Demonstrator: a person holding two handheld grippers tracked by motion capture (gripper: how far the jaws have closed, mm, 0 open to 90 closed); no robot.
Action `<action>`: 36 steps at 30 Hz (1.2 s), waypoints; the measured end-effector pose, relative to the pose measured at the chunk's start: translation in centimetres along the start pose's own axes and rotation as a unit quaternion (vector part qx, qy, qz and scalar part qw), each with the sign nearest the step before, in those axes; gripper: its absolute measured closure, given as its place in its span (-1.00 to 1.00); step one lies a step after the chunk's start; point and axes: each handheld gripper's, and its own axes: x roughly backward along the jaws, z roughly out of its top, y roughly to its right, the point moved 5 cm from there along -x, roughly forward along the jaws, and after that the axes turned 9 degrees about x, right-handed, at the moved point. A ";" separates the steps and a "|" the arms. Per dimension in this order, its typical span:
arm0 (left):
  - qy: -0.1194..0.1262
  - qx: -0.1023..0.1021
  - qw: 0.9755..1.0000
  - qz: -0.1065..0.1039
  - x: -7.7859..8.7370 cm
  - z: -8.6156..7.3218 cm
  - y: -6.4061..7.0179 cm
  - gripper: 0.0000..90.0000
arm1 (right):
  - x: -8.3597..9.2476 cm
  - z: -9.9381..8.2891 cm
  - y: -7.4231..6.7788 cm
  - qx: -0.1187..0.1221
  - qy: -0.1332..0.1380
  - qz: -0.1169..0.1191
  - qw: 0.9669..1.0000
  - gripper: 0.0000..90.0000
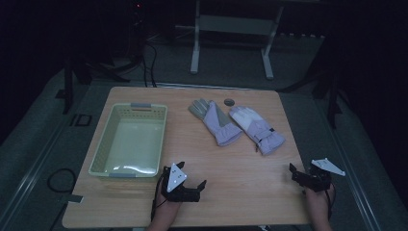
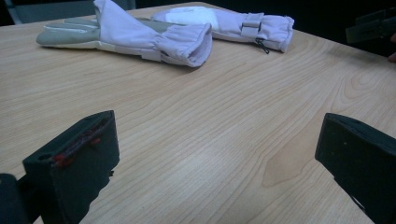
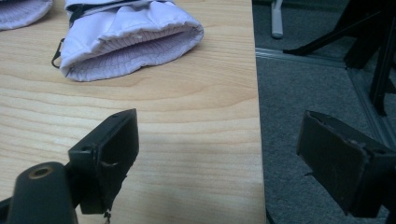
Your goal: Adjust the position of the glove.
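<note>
Two pale lilac winter gloves lie side by side on the wooden table [image 1: 192, 202], right of centre. The left glove [image 1: 215, 120] [image 2: 135, 35] has a grey palm. The right glove [image 1: 257, 129] [image 2: 238, 21] shows its ribbed cuff opening [image 3: 130, 42] toward me. My left gripper [image 1: 191, 179] [image 2: 217, 158] rests open near the front edge, well short of the gloves, nothing between its jaws. Over the table's right front edge my right gripper [image 1: 305, 169] [image 3: 224, 158] is open and empty too, one jaw above the floor.
A pale yellow-green plastic basket [image 1: 103, 139] stands empty on the left half of the table, just beyond my left gripper. A small dark round object [image 1: 229, 101] lies behind the gloves. A white frame stand [image 1: 195, 48] is on the floor past the table.
</note>
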 end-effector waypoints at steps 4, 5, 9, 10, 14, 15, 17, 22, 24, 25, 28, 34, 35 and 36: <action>0.001 -0.003 1.000 0.000 0.0 0.0 0.1 -1.00 | 0.1 0.0 0.0 -0.001 -0.001 0.006 1.000 -0.71; 0.001 -0.003 1.000 0.000 0.0 0.0 0.1 -1.00 | 0.1 0.0 0.0 -0.002 -0.003 0.007 1.000 -0.71; 0.001 -0.002 1.000 -0.001 0.0 0.0 0.0 -1.00 | -0.1 0.0 0.0 -0.010 -0.018 0.004 1.000 -0.71; 0.001 -0.002 1.000 -0.001 0.0 0.0 0.0 -1.00 | -0.2 -0.1 0.0 -0.011 -0.026 0.005 1.000 -0.71; 0.000 -0.001 1.000 -0.001 0.0 0.0 0.1 -1.00 | -0.1 0.3 0.1 -0.023 -0.031 0.020 0.999 -0.71; 0.001 -0.001 1.000 -0.001 0.0 0.0 0.1 -1.00 | -0.1 0.4 0.1 -0.024 -0.031 0.021 0.999 -0.71; 0.001 -0.001 1.000 -0.001 0.0 0.0 0.1 -1.00 | 0.1 0.9 0.1 -0.031 -0.033 0.032 0.998 -0.71; 0.001 -0.001 1.000 0.000 0.0 0.0 0.1 -1.00 | 0.5 2.1 0.3 -0.017 -0.034 0.035 0.999 -0.74; 0.000 -0.001 1.000 0.000 0.0 0.0 0.1 -1.00 | 0.5 2.9 0.3 -0.017 -0.037 0.040 0.998 -0.75; 0.000 -0.001 1.000 0.000 0.0 0.0 0.0 -1.00 | 0.6 3.1 0.3 -0.017 -0.034 0.038 0.999 -0.75; 0.000 0.001 1.000 0.000 0.0 0.0 0.0 -1.00 | 0.4 3.7 -0.1 -0.017 -0.040 0.073 0.996 -0.67; -0.004 0.003 1.000 0.004 -0.1 0.0 0.0 -1.00 | 0.0 4.9 -0.7 -0.021 -0.045 0.106 0.993 -0.70; -0.004 0.005 1.000 0.003 -0.1 0.0 -0.1 -1.00 | -0.1 5.2 -0.8 -0.026 -0.044 0.108 0.993 -0.69; -0.002 0.009 1.000 0.002 -0.1 0.0 -0.1 -1.00 | -0.2 5.4 -0.9 -0.034 -0.047 0.109 0.992 -0.70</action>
